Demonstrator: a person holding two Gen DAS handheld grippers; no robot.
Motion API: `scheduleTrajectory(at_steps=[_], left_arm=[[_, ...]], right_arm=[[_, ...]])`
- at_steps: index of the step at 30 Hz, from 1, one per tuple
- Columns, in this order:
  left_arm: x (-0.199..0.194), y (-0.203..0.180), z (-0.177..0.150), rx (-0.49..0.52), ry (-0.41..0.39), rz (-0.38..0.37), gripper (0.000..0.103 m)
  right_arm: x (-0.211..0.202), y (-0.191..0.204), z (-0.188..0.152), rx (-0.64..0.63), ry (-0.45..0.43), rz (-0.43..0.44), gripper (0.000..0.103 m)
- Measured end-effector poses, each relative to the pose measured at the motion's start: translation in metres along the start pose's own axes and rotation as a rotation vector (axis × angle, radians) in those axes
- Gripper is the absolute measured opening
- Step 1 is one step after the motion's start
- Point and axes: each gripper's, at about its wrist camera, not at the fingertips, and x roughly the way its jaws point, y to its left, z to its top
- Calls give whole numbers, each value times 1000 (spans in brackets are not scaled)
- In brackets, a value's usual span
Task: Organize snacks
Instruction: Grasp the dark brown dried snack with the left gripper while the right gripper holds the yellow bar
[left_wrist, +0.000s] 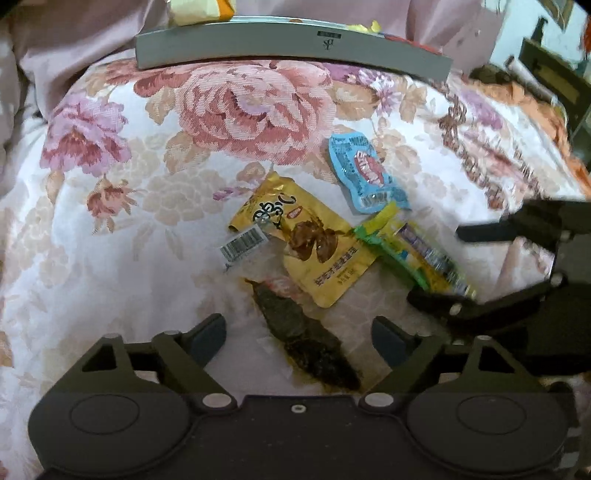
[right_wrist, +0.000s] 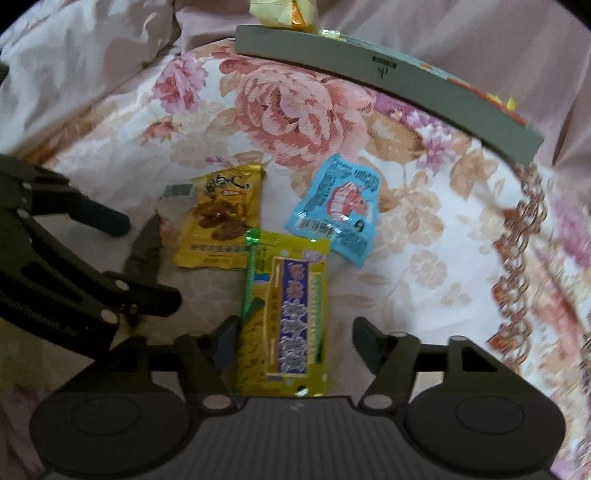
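Snacks sit loose on a flowered bedspread (left_wrist: 110, 221), four packets in a tight cluster, and both grippers hang over them with nothing held. Left gripper (left_wrist: 299, 339) has its jaws spread wide, straddling a dark brown packet (left_wrist: 306, 339) that lies flat between the fingers, pads clear of it on both sides. Right gripper (right_wrist: 295, 343) is spread too, set around a yellow-and-purple packet (right_wrist: 291, 317); its left pad looks to be right against the packet's edge, the other pad stands apart. No squeeze on either one.

A yellow pouch (left_wrist: 314, 251) overlaps the top of the dark packet, and a blue packet (left_wrist: 365, 177) lies just beyond, touching the yellow-and-purple one at a corner. Far back, a grey tray (left_wrist: 295, 48) already carries a few bright wrappers, so that reads as the destination.

Now the risks. These packets are thin, slick and lying on soft cloth: close without pressing down and the pads may skate over the film and come up empty, or pinch a fold of bedspread along with it. Lift the dark packet and the yellow pouch resting on it could get dragged or flipped. The two grippers are also crowded, nearly touching in both views, so closing or lifting together invites a knock. And the tray is well apart, a long carry for a weak pinch.
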Motion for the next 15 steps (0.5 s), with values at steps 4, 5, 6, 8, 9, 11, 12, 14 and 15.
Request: scheduleTrajectory(at_steps=[4,5,6,8,9,11,12,14,15], left_arm=[[-6,0,-2,46,16,43,70],[-9,3,-3,32,16,43,69],[-11,7,-5,10,13,40,69],[-16,16,-7,-52,0,45,70],[-18,21,-7,-85,-6,51,71],[-19,25,-6,-124,-14,69,82],[-18,26,-6,-132,-16,74,84],[-13,24,-5,-122,-13,75,87],[-10,21,-5,-105,-9,83,88]], right_arm=[[2,-4,1,-7,3,-20,76],[2,-5,1,2,5,-16,76],[1,-6,1,8,7,-13,76],[0,-5,1,12,10,-15,76],[0,-5,1,15,10,-14,76],[-1,-6,1,33,12,4,76],[-1,-6,2,47,11,19,76],[2,-10,3,91,14,57,77],[5,-11,3,108,22,68,77]])
